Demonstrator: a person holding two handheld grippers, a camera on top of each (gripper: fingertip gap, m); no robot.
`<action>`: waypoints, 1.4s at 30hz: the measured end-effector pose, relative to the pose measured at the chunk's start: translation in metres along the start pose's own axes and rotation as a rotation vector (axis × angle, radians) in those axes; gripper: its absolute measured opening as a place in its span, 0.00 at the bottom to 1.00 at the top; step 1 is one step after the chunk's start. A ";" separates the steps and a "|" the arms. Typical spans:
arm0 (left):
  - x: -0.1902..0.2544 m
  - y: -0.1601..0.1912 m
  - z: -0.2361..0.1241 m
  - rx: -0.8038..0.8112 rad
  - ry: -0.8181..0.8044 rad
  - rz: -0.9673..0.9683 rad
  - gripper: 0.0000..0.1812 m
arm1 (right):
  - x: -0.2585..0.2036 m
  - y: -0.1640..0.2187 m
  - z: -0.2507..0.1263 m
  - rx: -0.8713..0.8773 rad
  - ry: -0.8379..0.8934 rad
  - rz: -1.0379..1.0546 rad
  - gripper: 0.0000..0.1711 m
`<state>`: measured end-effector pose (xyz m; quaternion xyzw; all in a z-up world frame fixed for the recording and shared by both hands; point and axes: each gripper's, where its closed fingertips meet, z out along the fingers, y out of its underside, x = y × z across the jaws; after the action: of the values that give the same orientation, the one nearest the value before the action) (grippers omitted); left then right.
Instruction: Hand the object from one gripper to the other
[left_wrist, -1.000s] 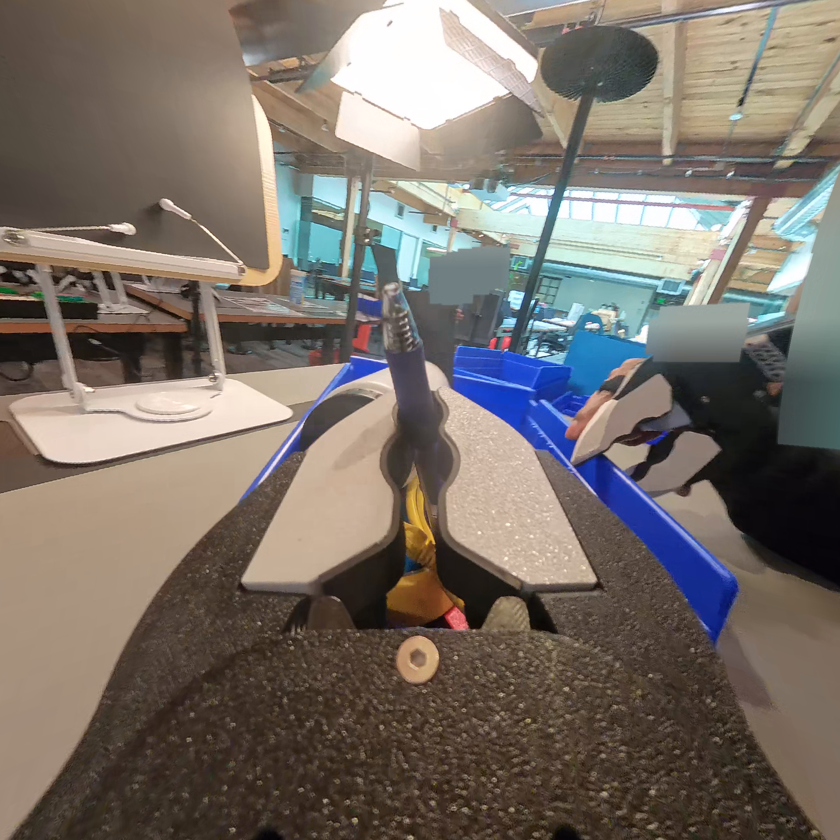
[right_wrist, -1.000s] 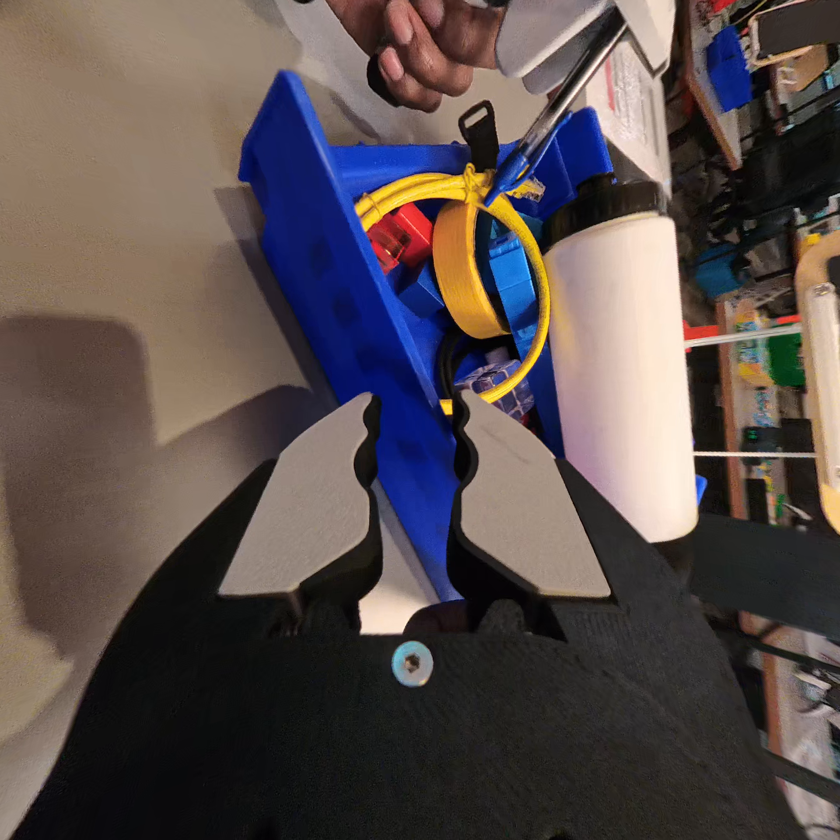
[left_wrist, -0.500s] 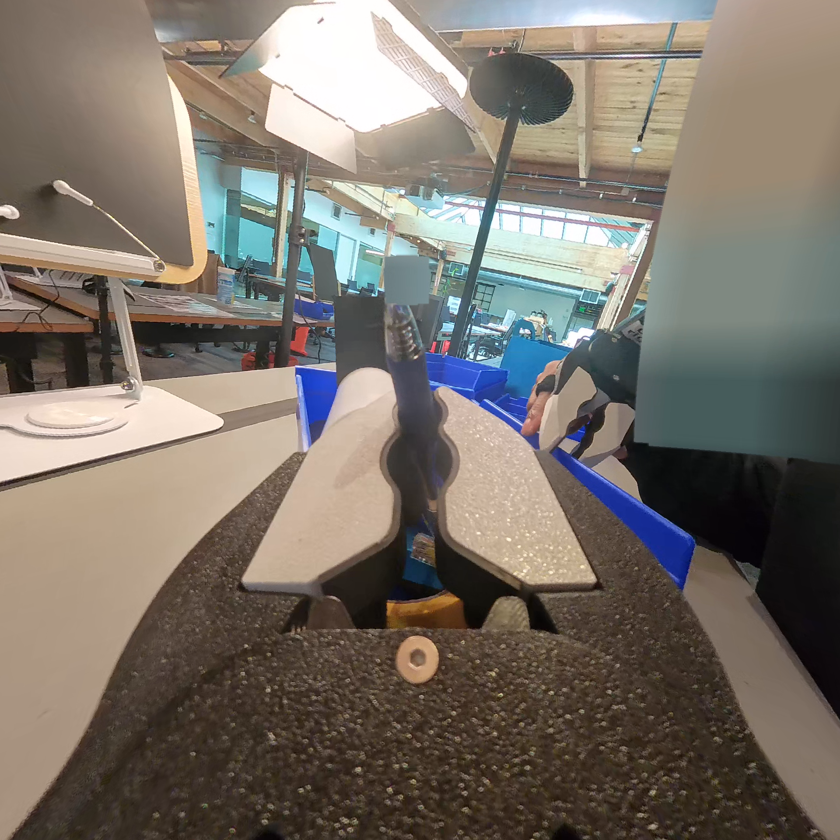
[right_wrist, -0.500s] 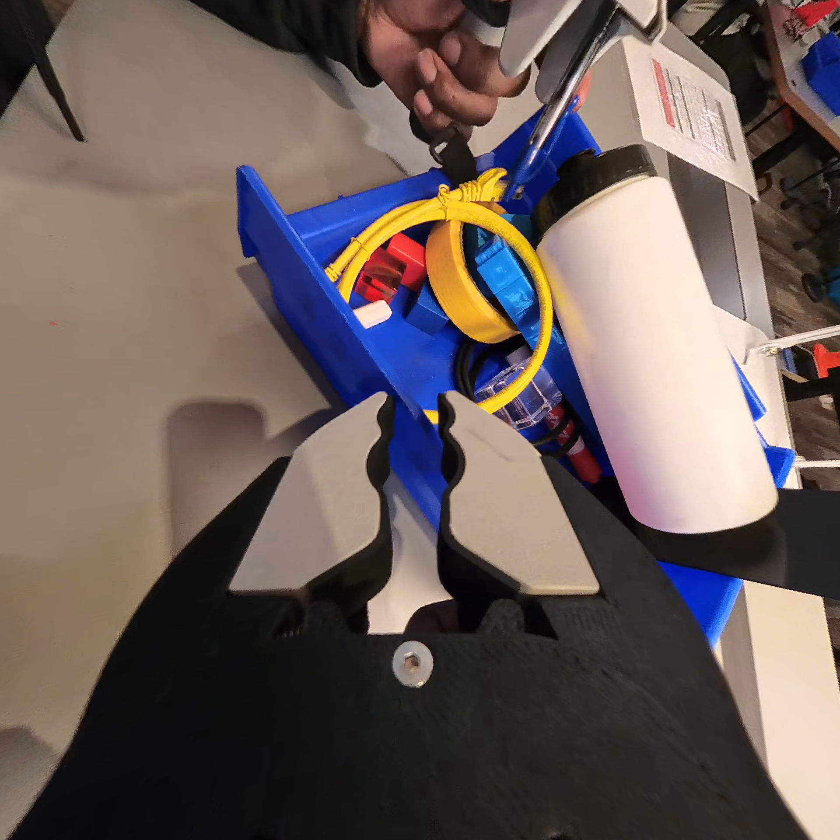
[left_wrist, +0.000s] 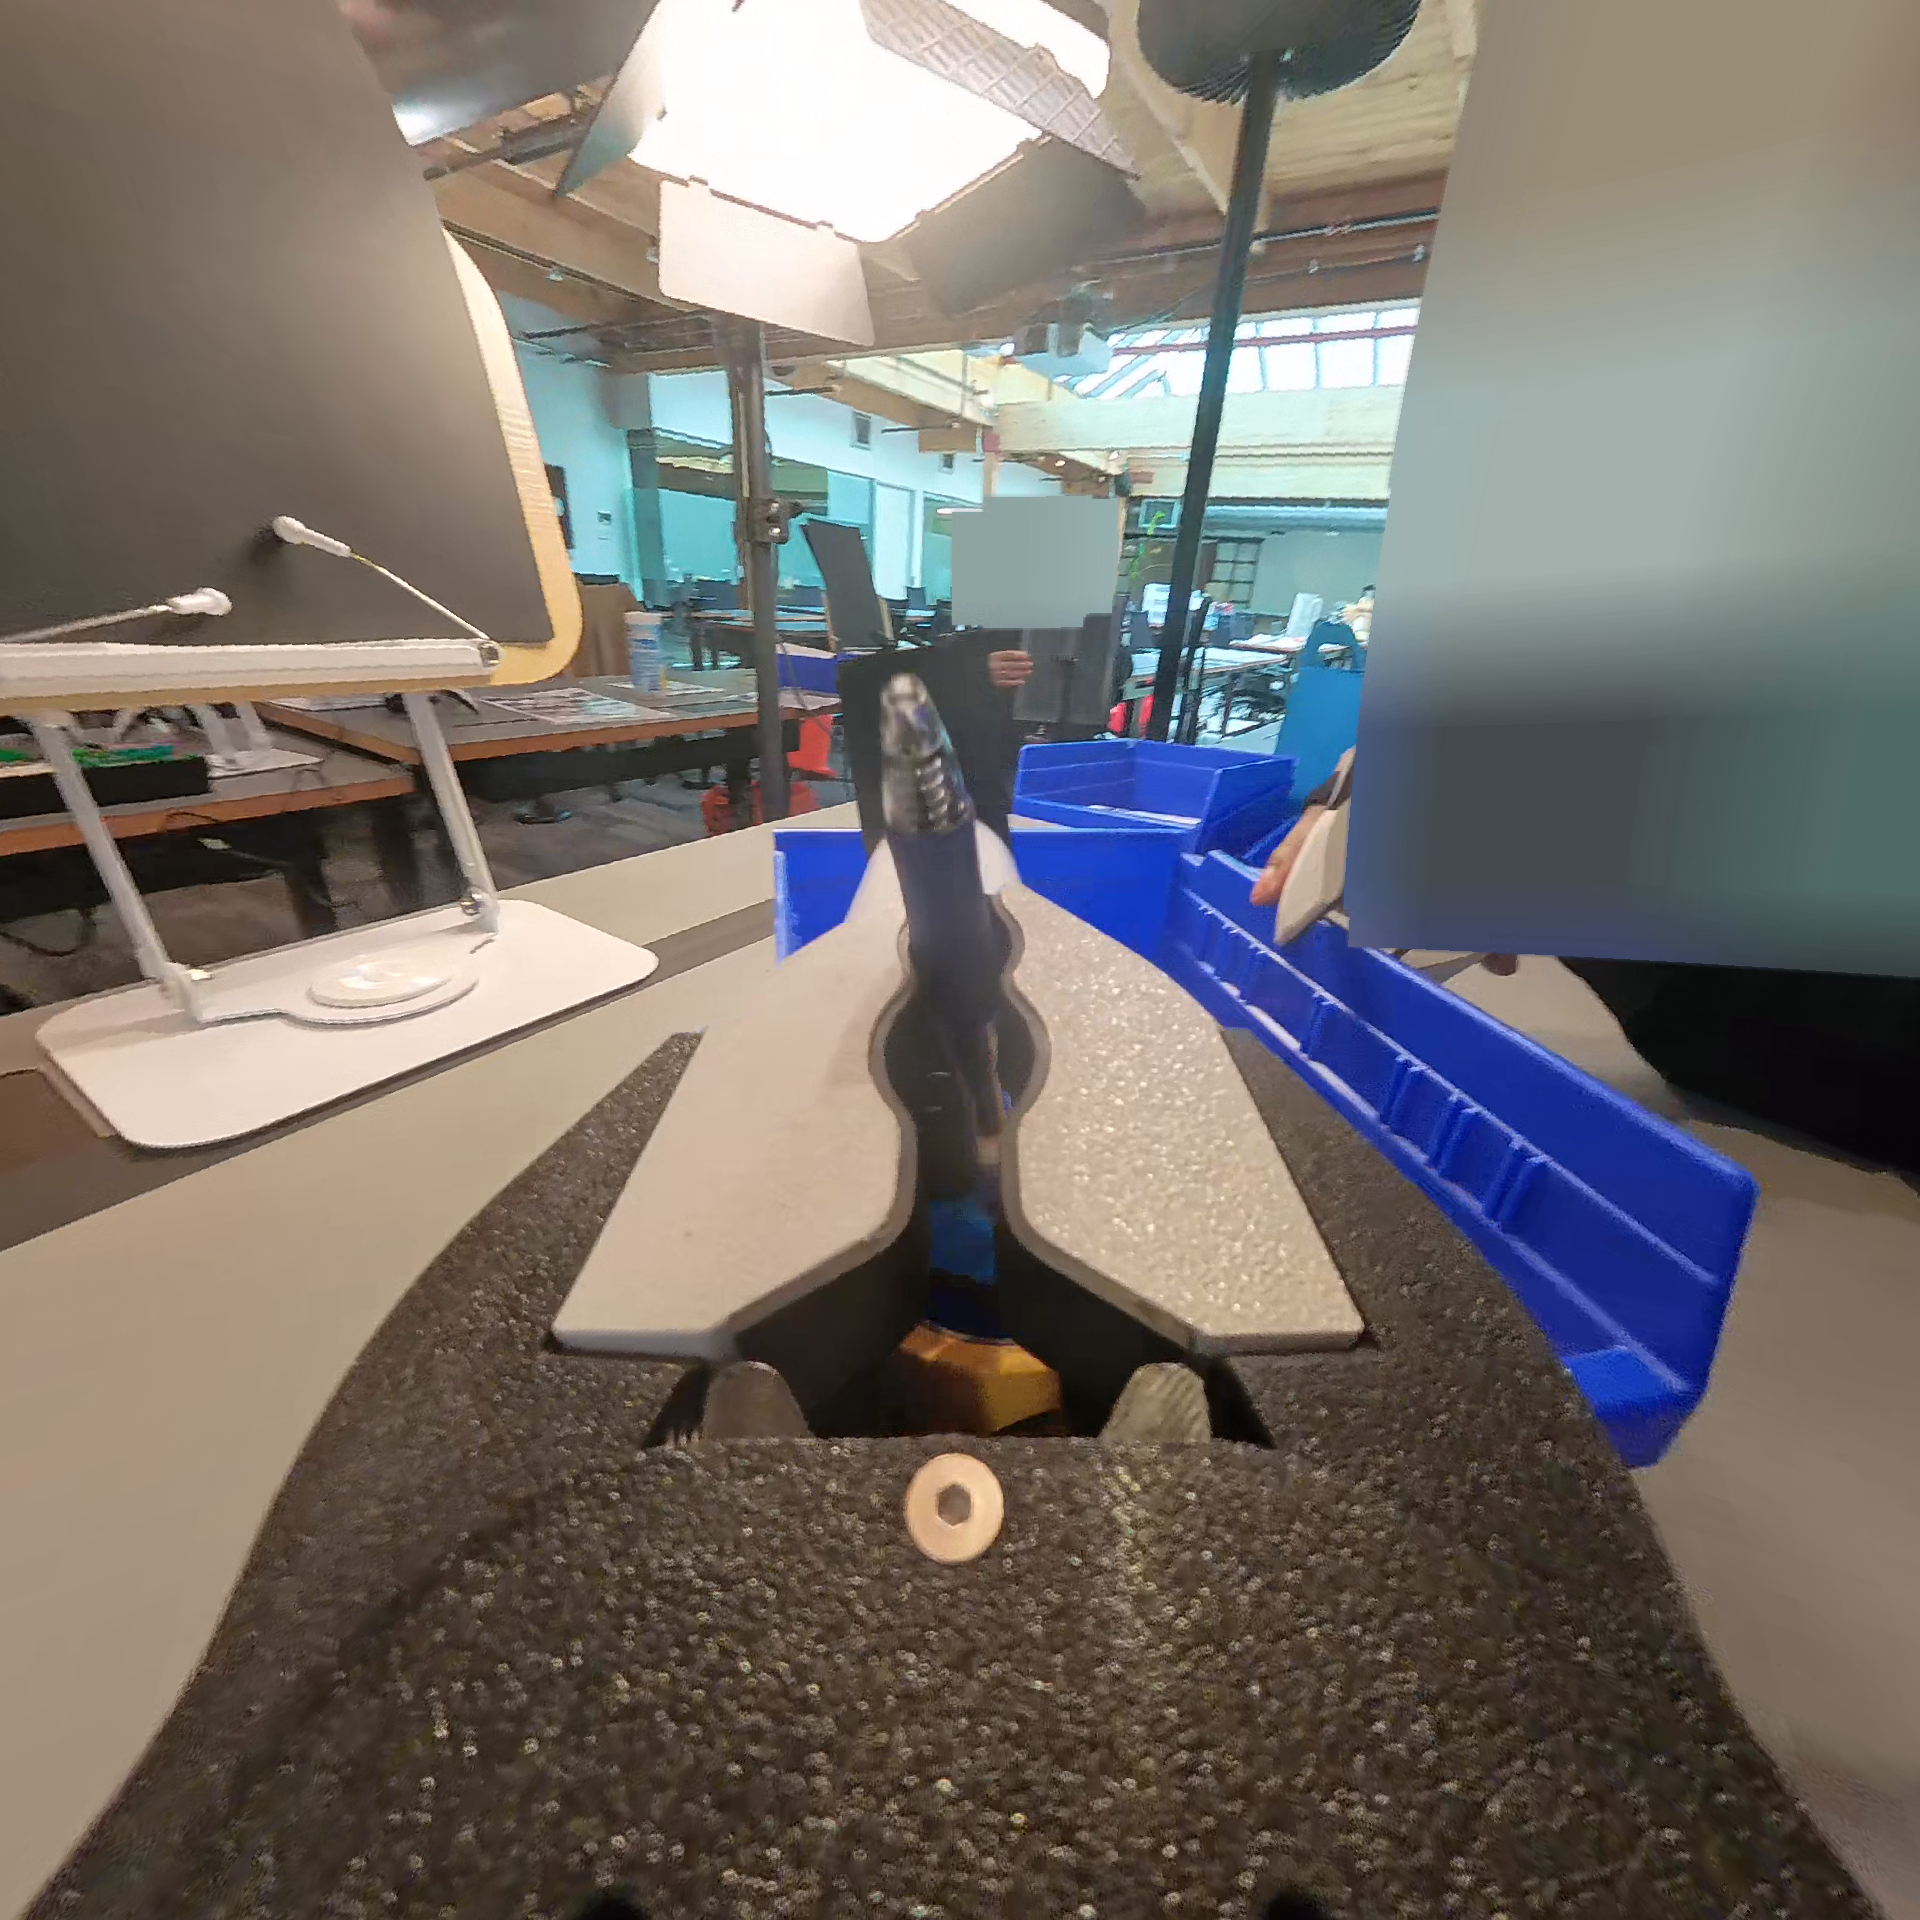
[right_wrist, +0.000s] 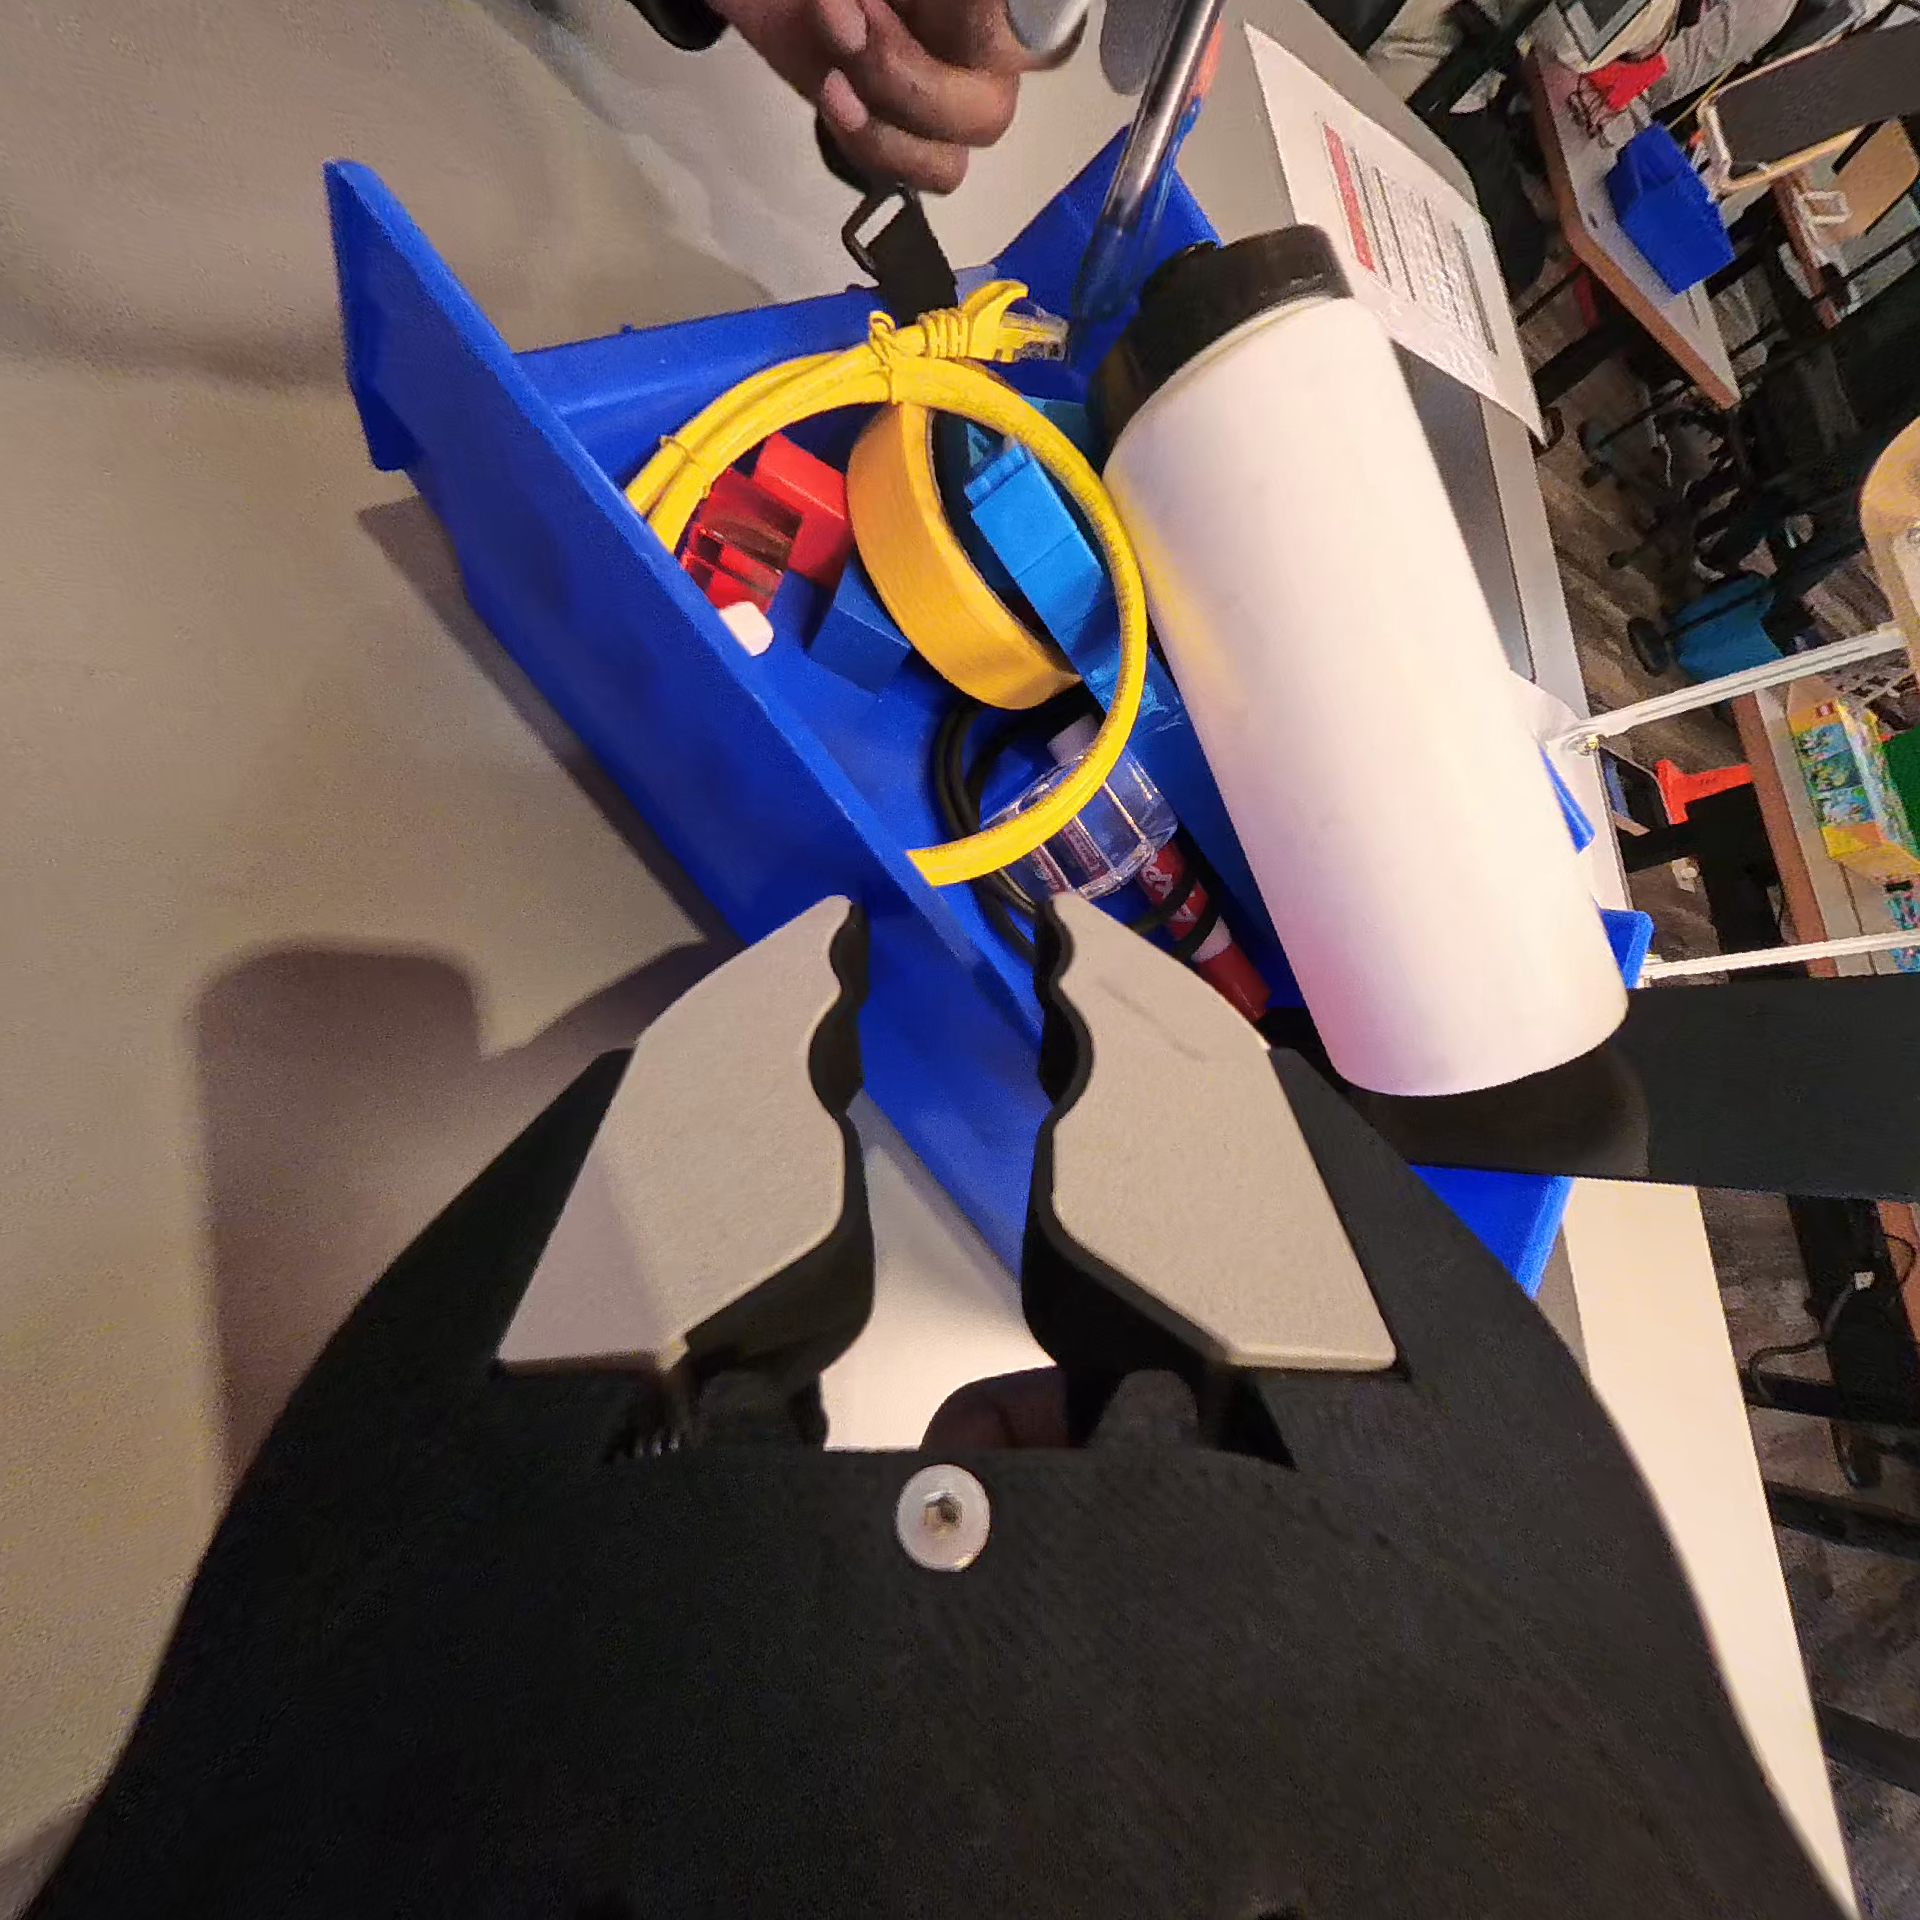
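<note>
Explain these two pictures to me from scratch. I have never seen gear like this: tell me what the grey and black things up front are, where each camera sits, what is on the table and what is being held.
No robot arm here: a person carries two hand-held grippers, each with a camera looking forward along its two grey fingers.

The left wrist view shows the left gripper. Its jaws are shut on a blue pen that sticks up between them.

The right wrist view shows the right gripper. Its jaws stand apart, with nothing between them. At the top you see the person's hand and the same pen from the other side.

On the grey table sits a blue bin. Inside are a white bottle, a yellow cable, a yellow tape roll, and red and blue blocks. A white stand sits on the table in the left view.
</note>
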<state>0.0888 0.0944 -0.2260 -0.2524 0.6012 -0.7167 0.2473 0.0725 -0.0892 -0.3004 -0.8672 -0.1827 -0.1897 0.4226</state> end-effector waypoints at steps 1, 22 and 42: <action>-0.003 0.001 0.000 -0.010 -0.024 0.023 0.05 | 0.000 0.000 0.000 0.005 0.003 -0.006 0.17; -0.001 0.023 0.009 -0.293 -0.138 0.434 0.32 | -0.002 -0.008 0.007 0.034 0.047 -0.066 0.14; 0.036 0.043 0.017 -0.343 0.071 0.340 0.33 | -0.002 -0.008 0.007 0.038 0.086 -0.094 0.15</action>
<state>0.0746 0.0515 -0.2633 -0.1606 0.7563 -0.5604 0.2969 0.0685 -0.0792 -0.3002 -0.8405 -0.2087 -0.2427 0.4372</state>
